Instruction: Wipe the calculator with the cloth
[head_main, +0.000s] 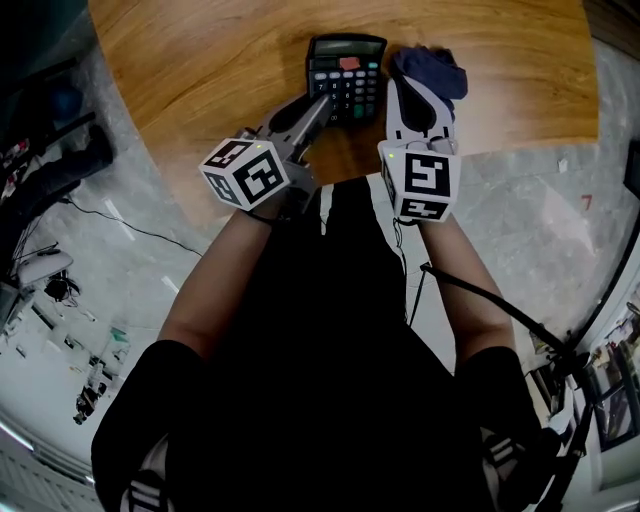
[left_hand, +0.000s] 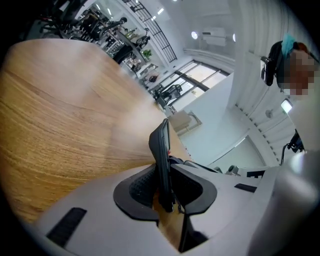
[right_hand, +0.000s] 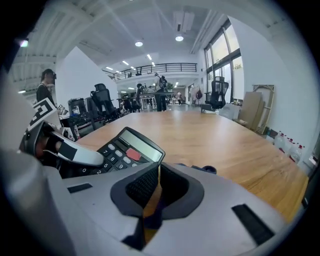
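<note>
left tongs (left_hand: 163, 175): pinching black plastic calculator (head_main: 346, 75) | right tongs (right_hand: 156, 186): pinching dark blue cloth (head_main: 432, 72) | under: brown wooden table (head_main: 200, 50)

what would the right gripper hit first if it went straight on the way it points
Probably the wooden table, with the held cloth landing first; the calculator sits left of that line.

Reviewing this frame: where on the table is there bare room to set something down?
Bare wood lies left of the calculator out to the table edge, and right of the cloth to the right edge. The near middle is crowded: the left gripper grips the calculator and the right gripper holds the cloth beside it.
</note>
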